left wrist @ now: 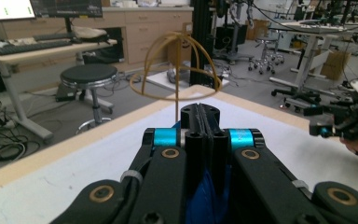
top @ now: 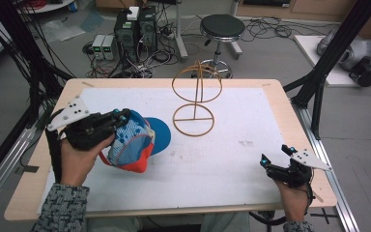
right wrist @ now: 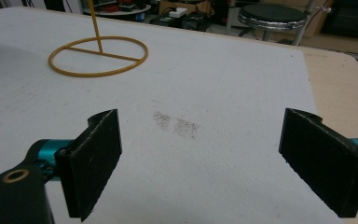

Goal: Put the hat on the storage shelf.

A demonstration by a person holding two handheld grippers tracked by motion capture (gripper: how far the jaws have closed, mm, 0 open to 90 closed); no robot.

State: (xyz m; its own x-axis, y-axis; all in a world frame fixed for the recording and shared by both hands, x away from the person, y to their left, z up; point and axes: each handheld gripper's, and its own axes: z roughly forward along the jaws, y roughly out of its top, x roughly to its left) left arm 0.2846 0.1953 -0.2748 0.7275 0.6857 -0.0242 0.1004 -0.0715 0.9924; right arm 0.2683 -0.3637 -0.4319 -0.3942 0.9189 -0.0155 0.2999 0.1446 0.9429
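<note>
Left of centre in high view: left tool [top: 118, 116] clenched on blue-and-orange mesh cap [top: 133, 145], lifted off desk [top: 232, 145], probably headed for yellow wire hat stand [top: 195, 99]. Right tool [top: 276, 157] released, idle lower right.

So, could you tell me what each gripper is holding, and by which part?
The left gripper is shut on the cap, apparently at its crown edge; the right gripper holds nothing, jaws open.

A: Where is the left gripper [top: 121, 116]?
B: Raised in the left hand [top: 79, 157], jaws pressed together.
A: And the right gripper [top: 276, 155]?
B: Held low at the right, jaws spread wide.
</note>
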